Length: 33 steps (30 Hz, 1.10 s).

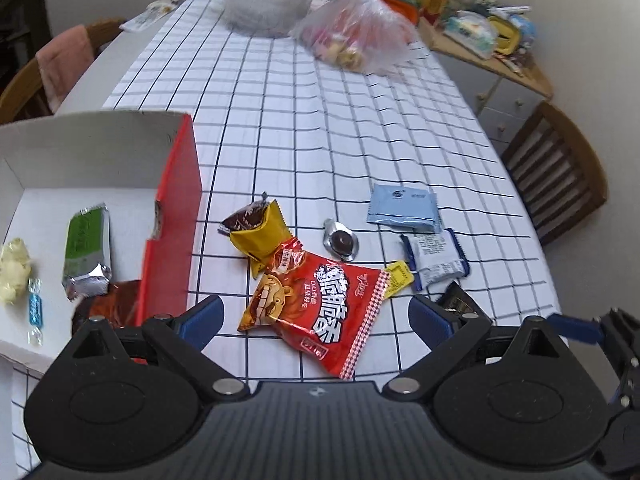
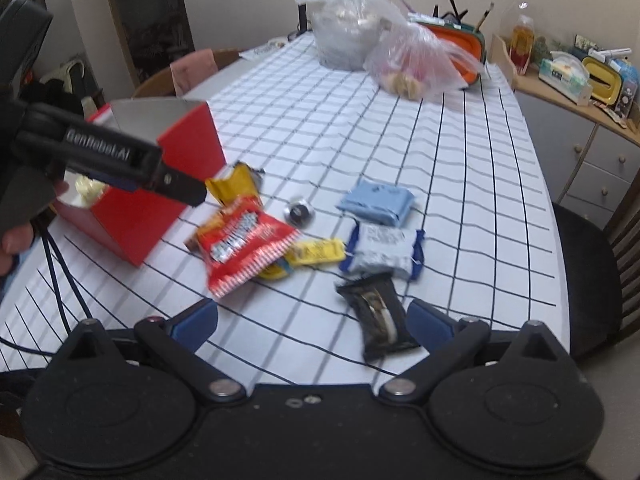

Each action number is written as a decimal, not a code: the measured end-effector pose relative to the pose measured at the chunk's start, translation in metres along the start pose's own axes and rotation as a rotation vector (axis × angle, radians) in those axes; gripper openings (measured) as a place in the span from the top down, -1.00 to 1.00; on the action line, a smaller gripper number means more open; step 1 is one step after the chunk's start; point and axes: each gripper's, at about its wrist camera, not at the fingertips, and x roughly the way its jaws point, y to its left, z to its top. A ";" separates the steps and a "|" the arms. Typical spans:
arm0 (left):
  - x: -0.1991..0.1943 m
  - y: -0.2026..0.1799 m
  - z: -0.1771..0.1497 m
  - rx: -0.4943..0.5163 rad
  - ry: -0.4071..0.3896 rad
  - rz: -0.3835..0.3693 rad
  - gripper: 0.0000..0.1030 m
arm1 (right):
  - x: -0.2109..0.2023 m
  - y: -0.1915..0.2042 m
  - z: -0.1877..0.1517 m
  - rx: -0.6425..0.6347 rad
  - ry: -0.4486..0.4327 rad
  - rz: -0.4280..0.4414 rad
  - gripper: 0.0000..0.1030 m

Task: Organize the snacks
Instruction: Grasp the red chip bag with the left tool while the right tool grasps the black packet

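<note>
Spread and empty, my left claw (image 1: 314, 316) hovers over the red snack bag (image 1: 316, 304) and my right claw (image 2: 312, 322) beside the black bar (image 2: 378, 316); few snacks lie in the red box (image 1: 176, 216), most remain on the worktop (image 1: 320, 128).

Red chip bag (image 1: 316, 312) flat on checked cloth, overlapping yellow wrapper (image 1: 262, 236) — foil cup (image 1: 340, 239), pale-blue pack (image 1: 404, 209), blue-white pack (image 1: 436, 258), black bar (image 2: 378, 316) scattered alongside. Red box (image 1: 176, 208) open — green bar (image 1: 86, 250), candies inside.
</note>
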 end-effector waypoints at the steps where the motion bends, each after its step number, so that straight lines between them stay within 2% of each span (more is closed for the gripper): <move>1: 0.005 -0.001 0.001 -0.017 0.007 0.017 -0.93 | 0.003 -0.005 -0.001 -0.002 0.005 0.003 -0.96; 11: 0.049 -0.005 0.018 -0.197 0.071 0.133 -0.93 | 0.035 -0.039 -0.004 -0.038 0.065 0.029 -0.96; 19: 0.084 0.000 0.029 -0.352 0.135 0.175 -0.93 | 0.061 -0.044 -0.002 -0.078 0.113 0.048 -0.94; 22: 0.096 0.009 0.028 -0.448 0.177 0.184 -0.92 | 0.070 -0.044 -0.002 -0.098 0.128 0.046 -0.91; 29: 0.107 0.022 0.026 -0.573 0.206 0.213 -0.92 | 0.082 -0.045 -0.003 -0.141 0.141 0.022 -0.72; 33: 0.109 0.024 0.026 -0.593 0.209 0.238 -0.91 | 0.086 -0.044 -0.004 -0.159 0.136 0.013 -0.52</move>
